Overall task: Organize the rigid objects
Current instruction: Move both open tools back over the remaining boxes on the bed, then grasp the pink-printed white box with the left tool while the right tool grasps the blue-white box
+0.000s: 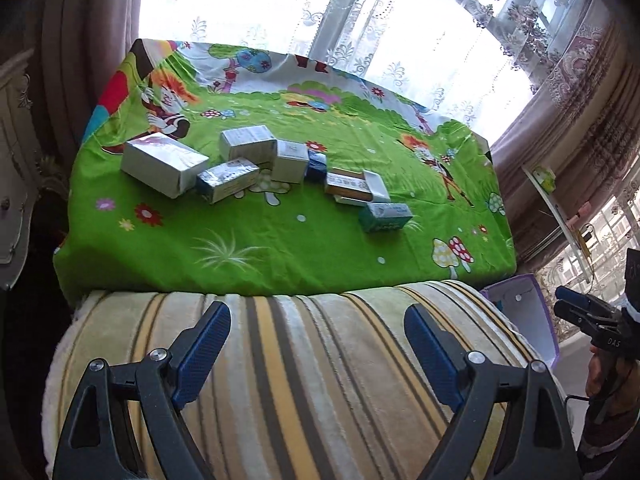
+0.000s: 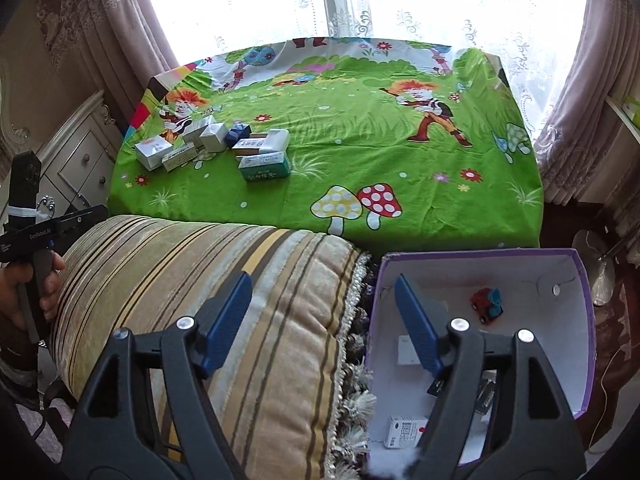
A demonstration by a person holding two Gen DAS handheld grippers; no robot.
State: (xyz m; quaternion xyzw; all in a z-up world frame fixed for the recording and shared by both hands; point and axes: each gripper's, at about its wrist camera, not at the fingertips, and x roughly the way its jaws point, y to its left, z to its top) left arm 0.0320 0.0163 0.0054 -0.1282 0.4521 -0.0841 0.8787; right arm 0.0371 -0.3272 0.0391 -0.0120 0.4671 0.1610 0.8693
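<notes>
Right now both grippers are empty. The right gripper (image 2: 320,320) hangs with its jaws spread, one finger over the striped cushion (image 2: 200,272) and the other over the purple bin (image 2: 582,320) on the floor beside it. A toy car (image 2: 486,305) and a few small boxes already lie in the bin. The left gripper (image 1: 316,344) is spread wide too, low over the cushion, with nothing between its fingers.

Farther off, on the green cloth (image 1: 280,248), the remaining boxes wait in a loose row: a teal box (image 1: 385,217) nearest, a big silver box (image 1: 162,164) at the left end. I'd go for the teal one first, since it stands apart from the rest. Come down with the fingers across its short sides, so the neighbours aren't knocked.
</notes>
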